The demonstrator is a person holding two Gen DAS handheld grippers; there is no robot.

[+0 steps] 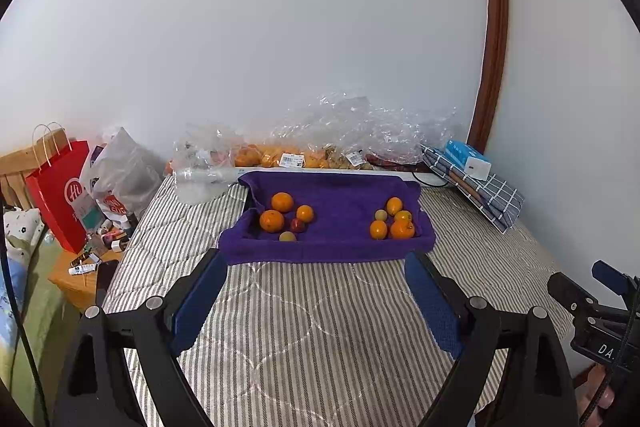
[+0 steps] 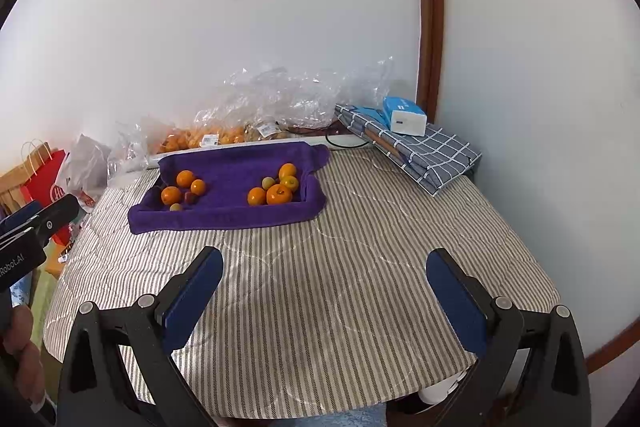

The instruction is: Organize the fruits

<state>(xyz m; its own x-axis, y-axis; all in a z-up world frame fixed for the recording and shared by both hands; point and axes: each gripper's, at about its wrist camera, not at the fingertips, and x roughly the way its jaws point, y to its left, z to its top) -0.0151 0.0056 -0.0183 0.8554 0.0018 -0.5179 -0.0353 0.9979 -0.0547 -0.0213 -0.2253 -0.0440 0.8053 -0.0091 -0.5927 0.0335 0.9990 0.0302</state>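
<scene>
A purple towel-lined tray (image 1: pixel 340 195) (image 2: pixel 236 163) sits at the far side of a striped quilt. A left cluster holds oranges (image 1: pixel 282 202) (image 2: pixel 185 178), a red fruit (image 1: pixel 297 225) and a pale green fruit (image 1: pixel 287 236). A right cluster holds oranges (image 1: pixel 402 229) (image 2: pixel 279 194) and a pale fruit (image 1: pixel 380 215) (image 2: pixel 268 182). My left gripper (image 1: pixel 316 263) is open and empty, short of the tray's near edge. My right gripper (image 2: pixel 325 261) is open and empty over the quilt, well short of the tray.
Clear plastic bags of oranges (image 1: pixel 280 157) (image 2: pixel 208 137) line the wall. A folded checked cloth (image 1: pixel 480 187) (image 2: pixel 424 155) with a blue-white box (image 1: pixel 468 159) (image 2: pixel 404 117) lies at the right. A red paper bag (image 1: pixel 60 187) and a cluttered side table (image 1: pixel 92 259) stand at the left.
</scene>
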